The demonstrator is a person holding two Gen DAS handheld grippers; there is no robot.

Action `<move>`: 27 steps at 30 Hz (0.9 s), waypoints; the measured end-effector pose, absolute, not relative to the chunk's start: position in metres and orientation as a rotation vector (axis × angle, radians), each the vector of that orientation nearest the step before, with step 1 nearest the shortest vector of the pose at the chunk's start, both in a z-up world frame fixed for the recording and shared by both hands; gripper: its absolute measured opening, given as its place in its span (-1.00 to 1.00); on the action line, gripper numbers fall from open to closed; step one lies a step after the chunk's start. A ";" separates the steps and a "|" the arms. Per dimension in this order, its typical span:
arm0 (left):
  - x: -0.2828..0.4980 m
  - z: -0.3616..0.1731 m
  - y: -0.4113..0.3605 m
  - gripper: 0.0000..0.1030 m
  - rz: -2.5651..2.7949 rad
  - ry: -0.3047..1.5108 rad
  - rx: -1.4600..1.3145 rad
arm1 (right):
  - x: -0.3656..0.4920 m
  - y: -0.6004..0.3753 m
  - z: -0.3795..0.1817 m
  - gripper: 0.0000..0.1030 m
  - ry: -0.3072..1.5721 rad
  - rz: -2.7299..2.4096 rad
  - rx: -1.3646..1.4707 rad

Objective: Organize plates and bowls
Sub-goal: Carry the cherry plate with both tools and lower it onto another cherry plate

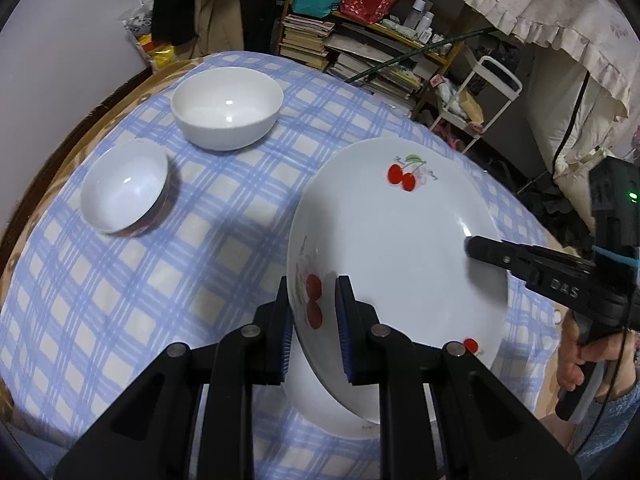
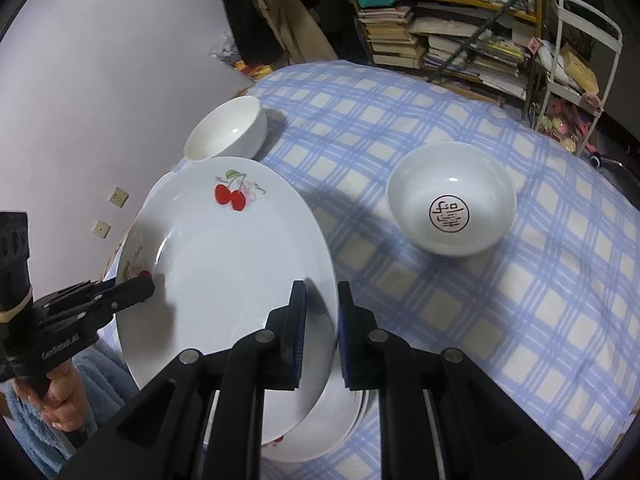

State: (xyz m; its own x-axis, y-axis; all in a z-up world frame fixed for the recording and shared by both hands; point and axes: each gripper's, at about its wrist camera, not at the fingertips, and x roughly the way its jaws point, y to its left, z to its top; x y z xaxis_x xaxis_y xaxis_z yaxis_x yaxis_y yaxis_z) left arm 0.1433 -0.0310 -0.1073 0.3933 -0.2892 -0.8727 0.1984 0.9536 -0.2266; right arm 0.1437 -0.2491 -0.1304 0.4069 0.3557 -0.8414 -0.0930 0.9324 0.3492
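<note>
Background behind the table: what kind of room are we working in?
Most likely a lived-in home room, not a kitchen or lab: a shelf stacked with books and papers, a checked tablecloth on the table, and frilled fabric draped at right.

Dim overhead light, soft shadows on the tablecloth (image 1: 120,320), slight blur, fisheye-bent dark corners.

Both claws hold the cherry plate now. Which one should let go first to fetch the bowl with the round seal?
Probably the right claw: the seal bowl sits apart on its side of the cherry plate, while the left claw faces two other bowls.
</note>
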 end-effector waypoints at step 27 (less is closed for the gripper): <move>0.083 -0.115 -0.027 -0.64 -0.265 1.129 -0.132 | 0.076 -0.242 -0.136 -0.69 1.109 0.194 0.301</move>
State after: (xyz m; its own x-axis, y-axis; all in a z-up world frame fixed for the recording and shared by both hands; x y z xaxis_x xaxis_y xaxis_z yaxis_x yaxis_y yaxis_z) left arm 0.0833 -0.0267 -0.1146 0.4000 -0.2754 -0.8742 0.1427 0.9609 -0.2374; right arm 0.0761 -0.2421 -0.1360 0.4350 0.3016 -0.8484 -0.0038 0.9428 0.3332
